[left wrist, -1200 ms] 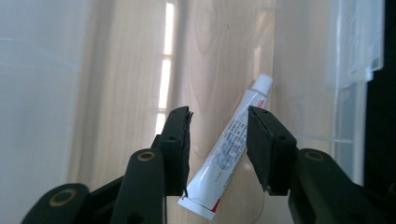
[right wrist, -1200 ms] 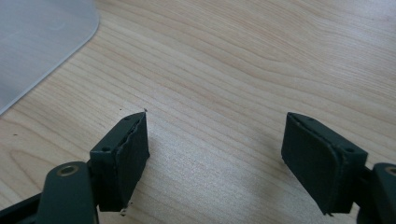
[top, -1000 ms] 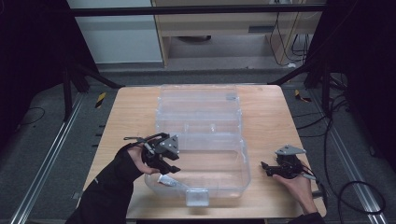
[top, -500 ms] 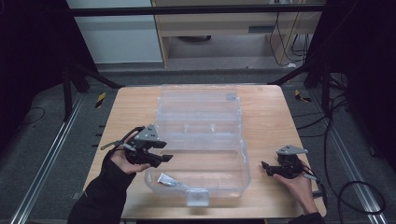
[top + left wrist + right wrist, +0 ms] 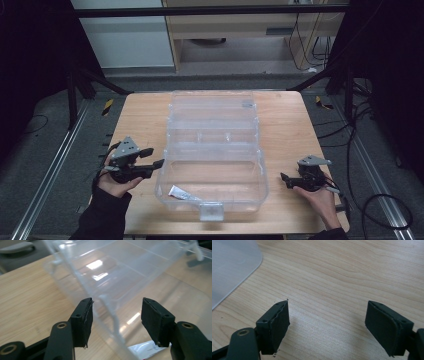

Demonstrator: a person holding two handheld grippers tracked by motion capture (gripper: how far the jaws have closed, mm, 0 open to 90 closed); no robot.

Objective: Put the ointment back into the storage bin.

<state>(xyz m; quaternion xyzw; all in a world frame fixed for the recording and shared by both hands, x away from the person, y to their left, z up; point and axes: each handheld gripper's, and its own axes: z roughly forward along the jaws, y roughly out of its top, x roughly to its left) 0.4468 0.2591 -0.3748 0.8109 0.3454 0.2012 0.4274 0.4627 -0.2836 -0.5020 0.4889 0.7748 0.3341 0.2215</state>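
Light wood table (image 5: 140, 115), grey floor around it, dark frame legs either side, cables on the right, a pale cabinet at the far wall. Clear plastic box (image 5: 215, 150) sits mid-table, lid folded open toward the far edge, so its long axis runs near-to-far; latch tab at the near edge. Small white packet (image 5: 178, 192) lies in the near-left corner of the box. Left gripper (image 5: 150, 161) just left of the box wall, jaws spread, pointing right. Right gripper (image 5: 286, 180) on the table right of the box, jaws spread, holding nothing.
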